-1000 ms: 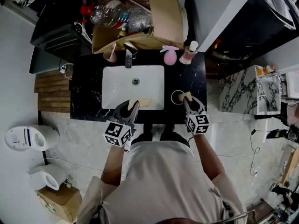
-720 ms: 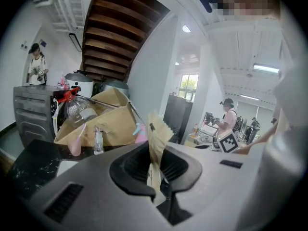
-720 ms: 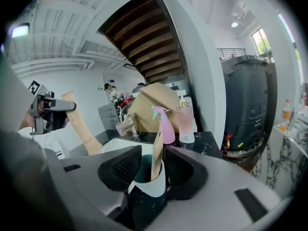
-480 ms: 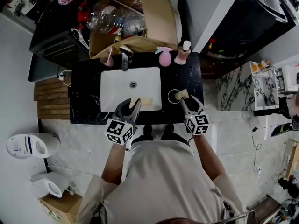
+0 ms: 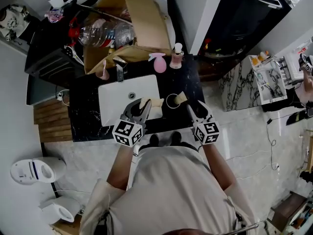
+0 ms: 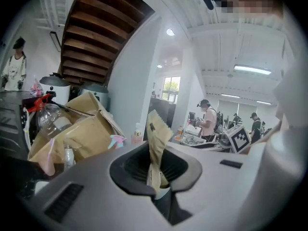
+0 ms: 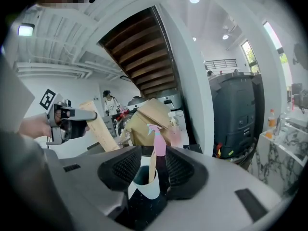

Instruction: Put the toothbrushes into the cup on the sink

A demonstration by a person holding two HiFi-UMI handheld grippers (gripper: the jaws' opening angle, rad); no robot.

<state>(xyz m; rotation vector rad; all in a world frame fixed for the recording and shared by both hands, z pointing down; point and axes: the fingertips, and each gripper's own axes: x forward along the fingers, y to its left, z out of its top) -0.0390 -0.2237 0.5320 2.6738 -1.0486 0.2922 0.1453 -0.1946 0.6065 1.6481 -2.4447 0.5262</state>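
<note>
A white cup (image 5: 171, 101) stands on the black counter to the right of the white sink (image 5: 122, 102). One kraft-paper-wrapped toothbrush (image 5: 180, 97) leans inside the cup. My right gripper (image 5: 194, 108) is just short of the cup, open, and its pads touch nothing. In the right gripper view the cup (image 7: 145, 181) and its toothbrush (image 7: 152, 164) show between the spread jaws of my right gripper (image 7: 153, 171). My left gripper (image 5: 141, 109) is over the sink's front right, shut on a second wrapped toothbrush (image 5: 152, 103). In the left gripper view this toothbrush (image 6: 156, 137) sticks up from the left gripper (image 6: 155, 166).
A pink spray bottle (image 5: 159, 62) and a pump bottle (image 5: 176, 56) stand at the counter's back. The faucet (image 5: 120, 68) is behind the basin. An open cardboard box (image 5: 128, 26) with plastic bottles sits behind the counter. People stand in the far background.
My right gripper has opened and let go of its toothbrush, which now stands in the cup. The left gripper keeps its toothbrush and has drifted right, nearer the cup.
</note>
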